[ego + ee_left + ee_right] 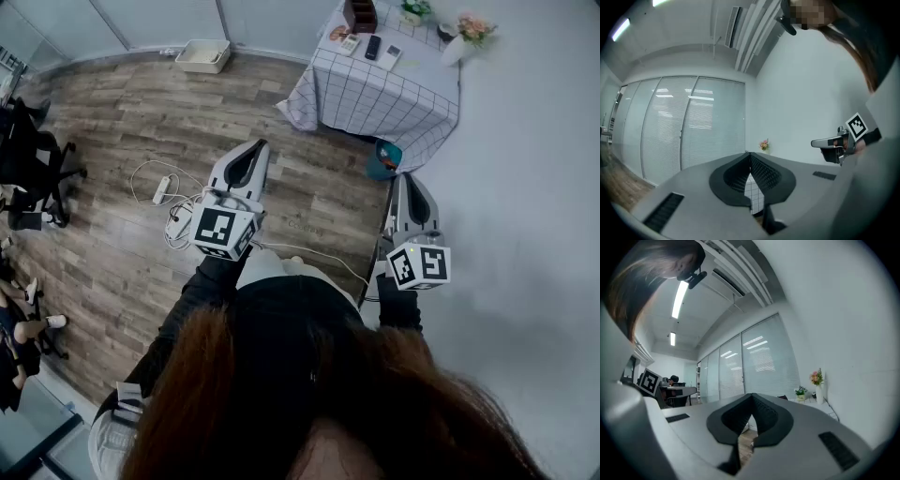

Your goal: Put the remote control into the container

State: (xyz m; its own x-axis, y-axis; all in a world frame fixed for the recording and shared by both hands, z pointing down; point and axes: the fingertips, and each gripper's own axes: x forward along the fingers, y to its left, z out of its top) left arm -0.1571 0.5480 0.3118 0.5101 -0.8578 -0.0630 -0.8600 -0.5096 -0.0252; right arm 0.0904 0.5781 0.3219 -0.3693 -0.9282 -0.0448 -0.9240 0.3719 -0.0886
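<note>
A table with a checked cloth (pixel 375 94) stands far ahead across the floor. On it lie a black remote control (pixel 373 47) and two pale ones (pixel 350 44) (pixel 390 57), beside a brown container (pixel 360 14) at the table's back. My left gripper (pixel 257 146) and right gripper (pixel 406 178) are held level in front of my body, well short of the table. Both are shut with nothing between the jaws. In the left gripper view the left gripper (pixel 749 154) has its tips together, with checked cloth (pixel 753 194) showing below them. The right gripper (pixel 752 395) looks the same in its own view.
A vase of flowers (pixel 466 36) and a small plant (pixel 415 9) stand on the table. A teal bin (pixel 383 159) sits by the table's front corner. A power strip with cables (pixel 164 190) and a white tray (pixel 203 55) lie on the wooden floor. Office chairs (pixel 33 150) stand at the left, a white wall at the right.
</note>
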